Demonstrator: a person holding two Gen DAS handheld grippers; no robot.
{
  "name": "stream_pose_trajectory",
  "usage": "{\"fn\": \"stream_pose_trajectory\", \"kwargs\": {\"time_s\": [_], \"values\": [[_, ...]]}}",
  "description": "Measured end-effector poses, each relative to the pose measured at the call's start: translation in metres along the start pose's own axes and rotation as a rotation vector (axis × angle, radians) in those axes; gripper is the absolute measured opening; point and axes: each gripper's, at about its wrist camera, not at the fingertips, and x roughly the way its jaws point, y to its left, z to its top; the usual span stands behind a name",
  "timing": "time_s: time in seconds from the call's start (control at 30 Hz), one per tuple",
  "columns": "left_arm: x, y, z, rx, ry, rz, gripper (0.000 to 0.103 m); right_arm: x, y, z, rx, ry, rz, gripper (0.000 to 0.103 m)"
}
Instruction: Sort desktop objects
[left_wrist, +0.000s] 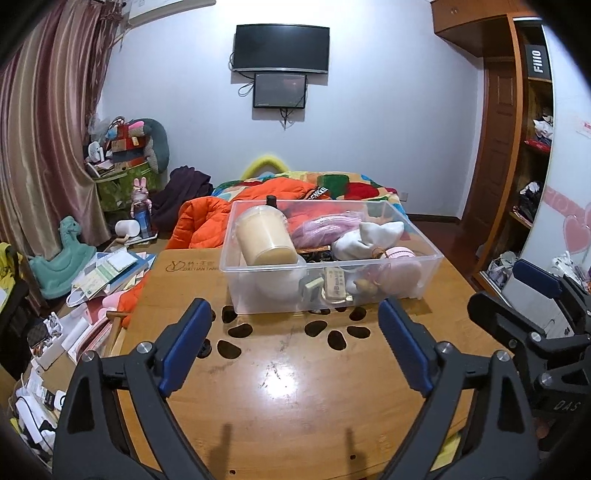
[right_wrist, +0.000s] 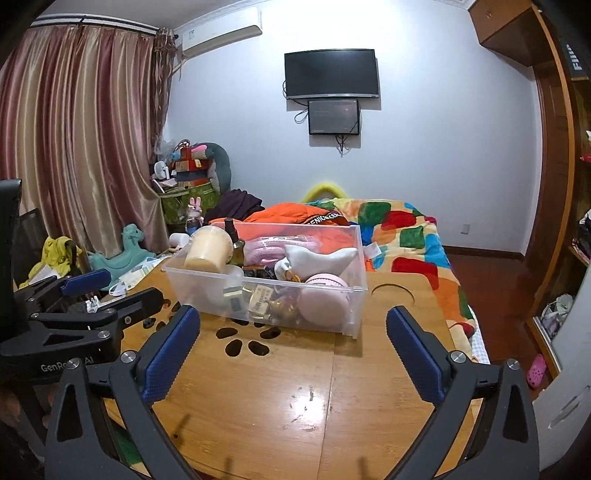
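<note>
Small items at the bottom of the bin (left_wrist: 428, 273) are blurred behind its cloudy wall and cannot be identified. The cup (left_wrist: 264, 236) hides most of the bottle (left_wrist: 272, 201). The wardrobe (right_wrist: 557, 192) is cut off by the right edge.

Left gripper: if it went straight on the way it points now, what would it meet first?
Probably the near wall of the clear plastic bin on the wooden table. The left gripper is open with nothing between its jaws; depth is uncertain.
</note>
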Motion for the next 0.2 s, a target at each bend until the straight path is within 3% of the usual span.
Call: {"fn": "stream_pose_trajectory", "kwargs": {"time_s": [0.2], "values": [[-0.0052,-0.0086,-0.0002,0.040,-0.036,0.015,0.092,0.0040,0.0013,-0.0034,-0.004,0.018,-0.002,0.101]]}}
